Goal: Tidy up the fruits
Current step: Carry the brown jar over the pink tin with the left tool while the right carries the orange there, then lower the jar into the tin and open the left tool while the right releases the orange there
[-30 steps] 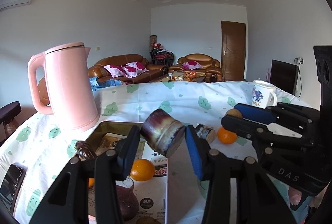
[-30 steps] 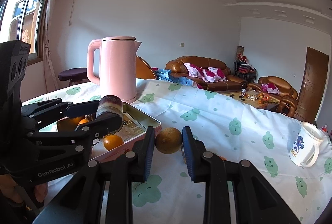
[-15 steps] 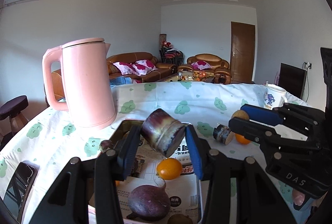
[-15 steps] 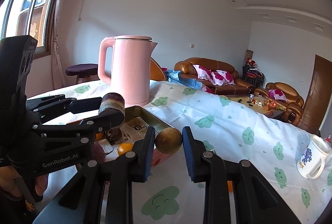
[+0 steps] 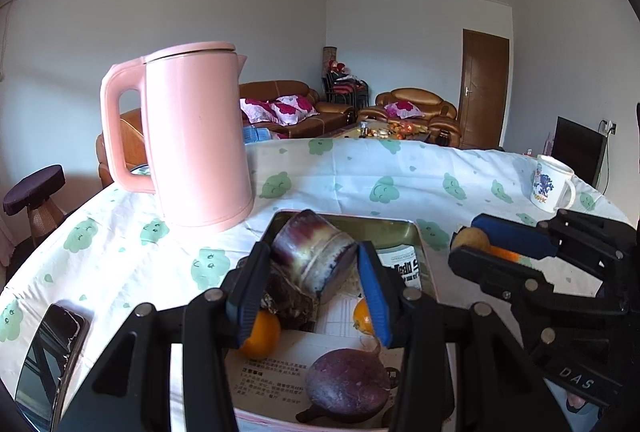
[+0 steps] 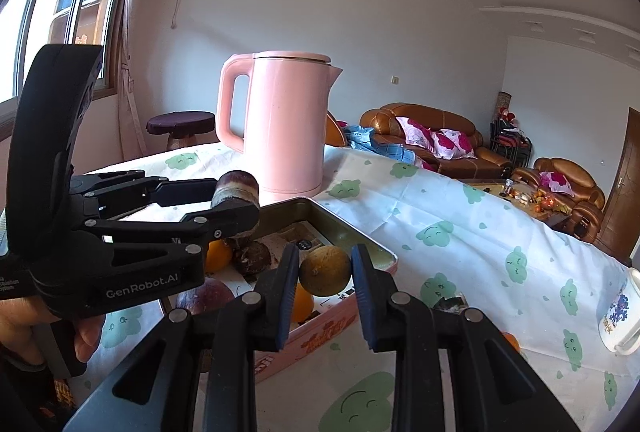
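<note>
My left gripper [image 5: 310, 270] is shut on a purple sugarcane chunk [image 5: 314, 258] and holds it above the metal tray [image 5: 396, 228]. The tray holds oranges [image 5: 260, 336], a dark chunk [image 5: 288, 296] and a purple round fruit [image 5: 346, 384] on printed paper. My right gripper [image 6: 325, 274] is shut on a brownish-yellow round fruit [image 6: 325, 271] above the tray's near right edge [image 6: 384, 254]. The right gripper also shows in the left wrist view [image 5: 472, 246], and the left gripper in the right wrist view [image 6: 234, 198].
A pink kettle [image 5: 192, 136] stands just behind the tray. A phone [image 5: 48, 356] lies at the table's left edge. A white mug [image 6: 618, 316] stands at the right. An orange [image 6: 510, 342] and a cane piece [image 6: 450, 302] lie on the cloth right of the tray.
Both grippers have moved left toward the tray with their fruits still held. The left gripper now hangs over the tray's middle; the right gripper is over its right edge.
</note>
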